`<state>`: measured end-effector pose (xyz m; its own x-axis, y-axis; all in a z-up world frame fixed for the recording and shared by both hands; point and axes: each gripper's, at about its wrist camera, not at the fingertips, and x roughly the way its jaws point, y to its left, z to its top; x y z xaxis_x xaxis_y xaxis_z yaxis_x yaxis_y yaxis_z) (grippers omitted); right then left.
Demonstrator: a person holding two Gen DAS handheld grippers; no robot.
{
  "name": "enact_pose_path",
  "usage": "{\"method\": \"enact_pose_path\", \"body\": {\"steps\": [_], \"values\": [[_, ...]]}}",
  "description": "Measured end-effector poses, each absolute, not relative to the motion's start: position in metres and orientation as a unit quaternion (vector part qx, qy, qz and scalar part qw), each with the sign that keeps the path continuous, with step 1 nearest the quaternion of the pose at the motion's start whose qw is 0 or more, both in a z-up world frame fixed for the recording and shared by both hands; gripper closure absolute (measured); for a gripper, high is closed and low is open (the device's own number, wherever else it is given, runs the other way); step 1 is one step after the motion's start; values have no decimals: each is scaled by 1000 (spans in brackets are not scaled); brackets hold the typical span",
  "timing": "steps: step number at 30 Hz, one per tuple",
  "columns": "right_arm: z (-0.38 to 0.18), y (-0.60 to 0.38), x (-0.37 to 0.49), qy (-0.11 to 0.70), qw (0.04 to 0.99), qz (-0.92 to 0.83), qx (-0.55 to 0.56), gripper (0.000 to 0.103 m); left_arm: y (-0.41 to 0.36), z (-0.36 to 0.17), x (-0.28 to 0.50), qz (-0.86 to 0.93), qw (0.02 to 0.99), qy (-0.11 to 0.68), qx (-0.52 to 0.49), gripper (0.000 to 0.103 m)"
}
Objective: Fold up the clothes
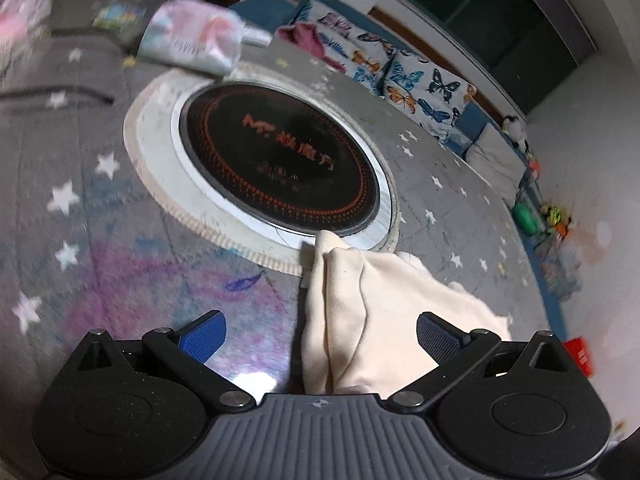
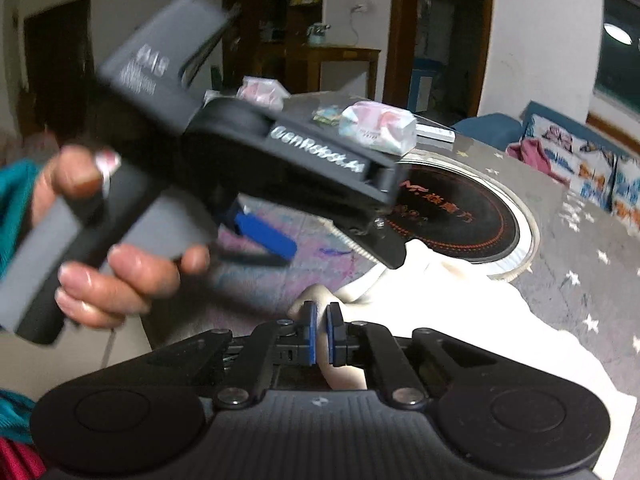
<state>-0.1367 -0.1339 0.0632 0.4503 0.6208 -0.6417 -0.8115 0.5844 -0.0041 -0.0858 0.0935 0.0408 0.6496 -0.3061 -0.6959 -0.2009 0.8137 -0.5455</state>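
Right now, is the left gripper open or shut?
Open. The left gripper has its blue pads far apart, with the cream garment lying between them, ungripped.

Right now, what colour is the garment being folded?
Cream, plain with no print. The garment shows best in the left wrist view, lying between the open left tool fingers.

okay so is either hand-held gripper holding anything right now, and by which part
The right hand-held gripper is shut on a bunched fold at the edge of the cream garment. The left hand-held gripper is open, its fingers either side of the cloth, gripping nothing.

Cream garment (image 1: pixel 384 312) lies bunched on the table beside the round hob.
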Motion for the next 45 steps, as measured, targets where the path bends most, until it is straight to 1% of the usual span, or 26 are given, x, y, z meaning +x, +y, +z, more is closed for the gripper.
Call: {"method": "enact_pose_path", "body": {"steps": [4, 8, 13, 16, 18, 19, 20, 21, 23, 28, 34, 36, 42, 45], "values": [[72, -147, -131, 305, 839, 433, -121, 98, 94, 35, -79, -33, 837, 425, -344, 0], [75, -158, -127, 301, 842, 436, -98, 99, 87, 32, -73, -43, 827, 426, -363, 3], [78, -166, -126, 295, 844, 439, -86, 99, 77, 26, -67, -68, 816, 422, -389, 18], [76, -168, -126, 296, 842, 443, -81, 99, 72, 22, -66, -76, 812, 420, -398, 37], [73, -168, -124, 299, 840, 446, -80, 99, 70, 16, -63, -79, 803, 429, -405, 63], [72, -168, -124, 300, 839, 447, -80, 99, 70, 15, -62, -76, 803, 431, -404, 68], [71, -168, -123, 302, 837, 449, -80, 98, 70, 13, -61, -73, 804, 432, -402, 77], [70, -169, -121, 305, 837, 448, -77, 96, 70, 12, -60, -70, 805, 432, -399, 81], [70, -174, -117, 311, 839, 440, -70, 92, 72, 10, -60, -71, 806, 432, -399, 83], [70, -193, -108, 318, 854, 408, -49, 90, 71, 11, -60, -74, 812, 430, -388, 84], [70, -220, -91, 320, 882, 344, -42, 81, 69, 14, -58, -74, 819, 432, -371, 84], [68, -232, -84, 325, 892, 311, -40, 70, 68, 15, -57, -74, 821, 432, -366, 84], [56, -268, -60, 347, 912, 219, -17, 68, 64, 17, -57, -74, 829, 430, -349, 84], [51, -284, -55, 350, 918, 189, -7, 66, 62, 19, -57, -74, 834, 429, -339, 84]]}}
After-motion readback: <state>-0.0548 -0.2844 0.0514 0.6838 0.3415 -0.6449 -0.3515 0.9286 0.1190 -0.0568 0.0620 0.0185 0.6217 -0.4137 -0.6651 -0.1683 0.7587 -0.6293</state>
